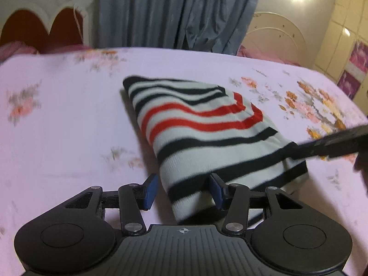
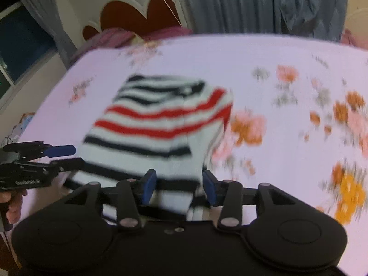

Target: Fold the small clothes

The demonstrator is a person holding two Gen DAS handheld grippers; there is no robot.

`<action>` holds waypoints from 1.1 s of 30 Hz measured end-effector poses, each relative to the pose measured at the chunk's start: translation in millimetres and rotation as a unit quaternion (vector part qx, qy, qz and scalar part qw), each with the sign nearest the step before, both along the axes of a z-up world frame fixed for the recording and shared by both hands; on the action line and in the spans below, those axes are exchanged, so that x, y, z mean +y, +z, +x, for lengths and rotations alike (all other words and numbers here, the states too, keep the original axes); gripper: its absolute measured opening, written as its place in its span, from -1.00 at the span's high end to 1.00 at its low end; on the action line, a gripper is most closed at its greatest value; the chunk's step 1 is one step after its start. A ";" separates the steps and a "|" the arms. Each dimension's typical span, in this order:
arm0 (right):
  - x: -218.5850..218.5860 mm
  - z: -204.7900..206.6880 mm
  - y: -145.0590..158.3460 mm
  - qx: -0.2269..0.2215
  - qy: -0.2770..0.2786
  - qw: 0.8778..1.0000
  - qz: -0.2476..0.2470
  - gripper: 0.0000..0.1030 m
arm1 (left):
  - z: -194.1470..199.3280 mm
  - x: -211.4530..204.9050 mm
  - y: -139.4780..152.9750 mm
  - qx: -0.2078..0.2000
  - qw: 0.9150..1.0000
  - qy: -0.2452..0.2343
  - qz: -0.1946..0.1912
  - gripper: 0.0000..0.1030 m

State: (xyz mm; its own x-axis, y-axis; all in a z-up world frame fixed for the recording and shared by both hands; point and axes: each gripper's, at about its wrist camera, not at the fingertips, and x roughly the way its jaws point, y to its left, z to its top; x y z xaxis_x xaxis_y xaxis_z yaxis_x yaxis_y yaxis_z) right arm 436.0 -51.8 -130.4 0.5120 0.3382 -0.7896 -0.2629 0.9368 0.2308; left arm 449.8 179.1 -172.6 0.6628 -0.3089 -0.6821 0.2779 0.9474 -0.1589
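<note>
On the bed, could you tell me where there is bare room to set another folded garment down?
The sheet left of the striped top is bare, as is the flowered stretch on its right. The near edge is crowded by both tongs.

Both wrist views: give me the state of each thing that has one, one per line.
Black, red and white striped knit garment: folded into a compact stack, lying flat on the bedsheet.
Left gripper: open, fingers astride the garment's near edge.
Right gripper: open, fingers astride the near edge.
Pale pink floral bedsheet: spread smooth.
Grey-blue curtain: drawn shut.
</note>
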 end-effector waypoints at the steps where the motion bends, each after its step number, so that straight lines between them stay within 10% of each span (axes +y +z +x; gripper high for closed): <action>1: 0.4 1.7 -6.2 0.016 -0.003 1.000 0.001 0.29 | -1.8 -0.8 -2.2 0.001 1.000 0.000 0.001 0.06; 2: 2.9 1.3 -11.3 0.022 0.003 1.000 0.006 0.73 | -2.3 -1.8 -5.1 0.002 1.000 -0.001 0.001 0.06; 6: 1.7 -1.4 -8.2 0.004 0.017 0.999 -0.033 0.86 | -3.5 -7.1 -12.8 0.029 1.000 0.003 -0.006 0.10; 11: 10.7 -4.5 -24.8 0.001 0.034 0.996 -0.083 0.84 | -14.5 -9.8 -34.2 0.054 0.998 0.021 -0.033 0.11; 16: 7.1 -29.8 1.1 -0.037 0.028 0.994 -0.094 0.46 | -50.0 -19.2 -13.7 0.022 0.999 0.021 0.021 0.11; 24: 11.0 -38.2 -28.8 -0.023 0.036 0.994 -0.097 0.62 | -56.8 -27.6 -33.0 0.037 0.996 0.070 0.048 0.11; 33: 7.2 -91.3 12.2 -0.071 0.025 0.995 -0.072 0.57 | -101.0 -38.5 0.5 -0.005 0.995 0.088 0.051 0.10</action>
